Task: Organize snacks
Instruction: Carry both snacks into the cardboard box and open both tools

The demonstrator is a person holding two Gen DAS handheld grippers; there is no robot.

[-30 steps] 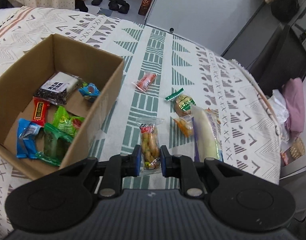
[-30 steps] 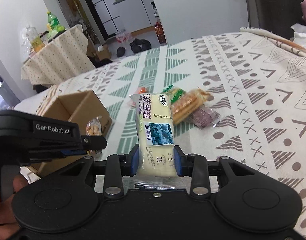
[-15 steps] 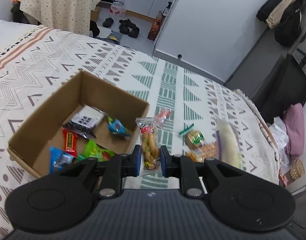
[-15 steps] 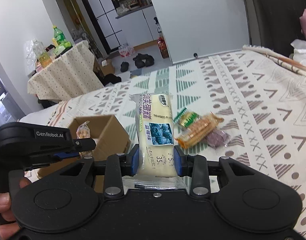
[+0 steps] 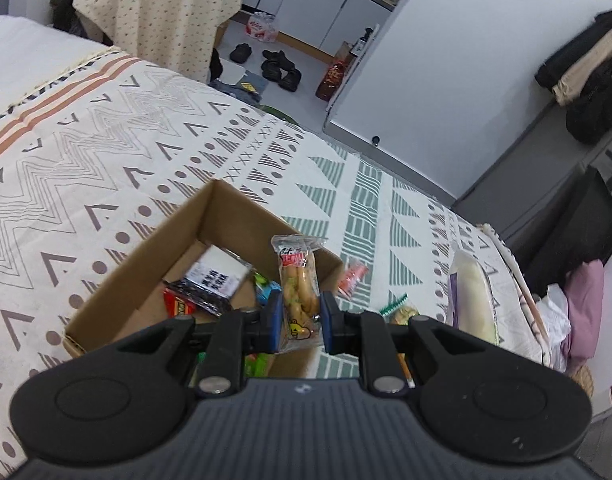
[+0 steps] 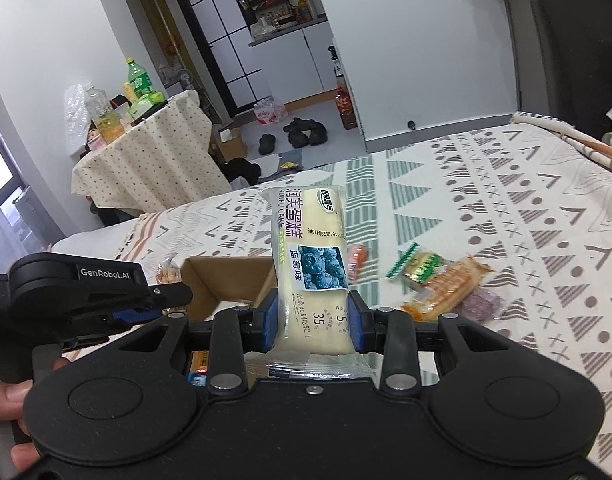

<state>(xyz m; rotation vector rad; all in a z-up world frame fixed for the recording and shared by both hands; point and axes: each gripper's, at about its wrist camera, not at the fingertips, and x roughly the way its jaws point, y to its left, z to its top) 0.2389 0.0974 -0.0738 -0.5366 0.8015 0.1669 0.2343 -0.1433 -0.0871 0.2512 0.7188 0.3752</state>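
Patterned bedspread (image 5: 106,184) is carrying the cardboard box (image 5: 154,248) and the loose snacks. The left gripper (image 5: 300,316) is pinching a clear pack of peanut snacks (image 5: 299,280) upright between its fingers, over the box's near corner, likely for dropping in. The right gripper (image 6: 312,320) is pinching a blueberry cake pack (image 6: 310,256) by its lower end, tilted downward, with the box just beyond and left of its fingers. Remaining snack packs (image 6: 442,284) are lying right of those fingers. A hand (image 6: 6,400) is gripping the left handle.
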